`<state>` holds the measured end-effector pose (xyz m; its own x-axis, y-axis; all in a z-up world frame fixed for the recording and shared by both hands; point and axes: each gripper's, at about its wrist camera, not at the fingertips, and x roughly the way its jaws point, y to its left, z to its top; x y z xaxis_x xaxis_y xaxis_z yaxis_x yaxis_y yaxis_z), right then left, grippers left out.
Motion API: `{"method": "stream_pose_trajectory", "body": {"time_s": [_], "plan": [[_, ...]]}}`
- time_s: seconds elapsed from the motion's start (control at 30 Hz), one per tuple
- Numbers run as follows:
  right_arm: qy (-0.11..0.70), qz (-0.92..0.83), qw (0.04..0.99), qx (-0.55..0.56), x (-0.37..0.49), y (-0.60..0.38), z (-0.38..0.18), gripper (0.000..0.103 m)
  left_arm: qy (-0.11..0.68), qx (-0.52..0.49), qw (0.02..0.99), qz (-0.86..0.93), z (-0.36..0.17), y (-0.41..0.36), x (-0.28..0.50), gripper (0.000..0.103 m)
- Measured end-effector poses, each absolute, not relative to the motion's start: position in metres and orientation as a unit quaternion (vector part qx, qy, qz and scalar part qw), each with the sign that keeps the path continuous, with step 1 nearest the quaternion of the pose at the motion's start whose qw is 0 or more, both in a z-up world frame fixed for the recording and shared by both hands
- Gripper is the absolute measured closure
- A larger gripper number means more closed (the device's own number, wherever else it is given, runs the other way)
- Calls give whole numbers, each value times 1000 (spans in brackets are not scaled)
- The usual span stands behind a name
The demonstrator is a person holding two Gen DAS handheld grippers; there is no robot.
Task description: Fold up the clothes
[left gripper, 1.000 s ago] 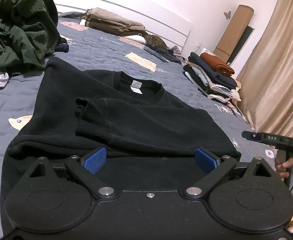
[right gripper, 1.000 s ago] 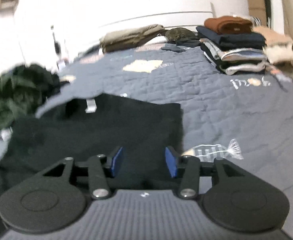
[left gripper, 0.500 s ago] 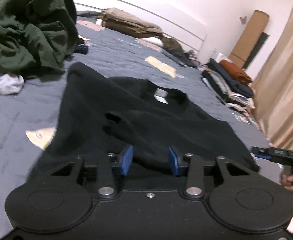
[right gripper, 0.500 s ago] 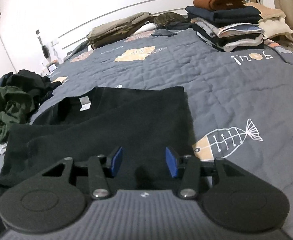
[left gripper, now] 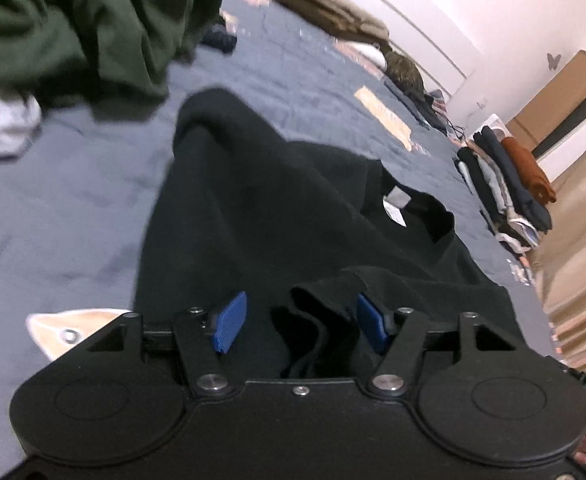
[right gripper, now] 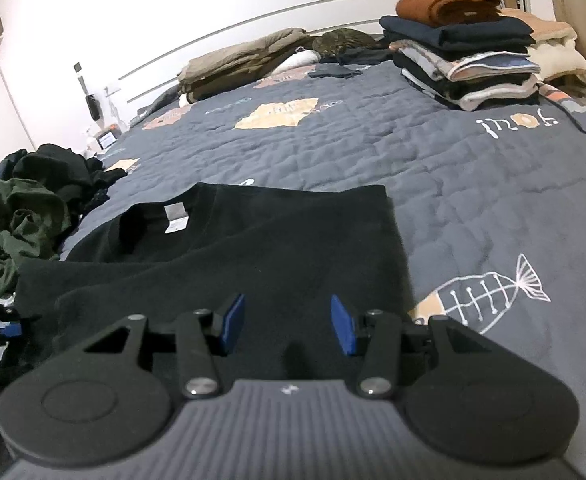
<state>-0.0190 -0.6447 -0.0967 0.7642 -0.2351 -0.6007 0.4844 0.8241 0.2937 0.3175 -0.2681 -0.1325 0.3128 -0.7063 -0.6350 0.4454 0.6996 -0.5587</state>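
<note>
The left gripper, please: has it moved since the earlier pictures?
Yes. The left gripper has shifted toward the sweatshirt's folded sleeve cuff, now between its jaws, nearer the green clothes pile.

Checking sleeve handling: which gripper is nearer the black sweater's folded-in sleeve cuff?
Left. The left gripper straddles the cuff; the right gripper hovers over the sweater's body.

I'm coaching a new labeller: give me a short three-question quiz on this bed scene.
1. True or false: the black shirt lies with its neck label showing.
2. What tops the folded stack? A) white towel B) brown garment C) green jacket
3. In the right wrist view, what print lies on the quilt just right of the shirt?
Key: 1 true; 2 B; 3 a fish skeleton.
</note>
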Motion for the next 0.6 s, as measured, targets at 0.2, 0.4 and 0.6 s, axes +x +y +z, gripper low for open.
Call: {"method": "stream_pose_trajectory", "body": {"time_s": [0.2,0.4,0.6], "plan": [[282,-198,912,221,-18,-645,-97,56,421,-111,814,-384,-127,-274,317,95],[276,-200,914,220,-20,-643,-95,56,309,-63,854,-414,-92,-277,307,97],[286,-201,912,215,-17,-643,-101,56,369,-12,849,-377,-111,-297,322,83]]}}
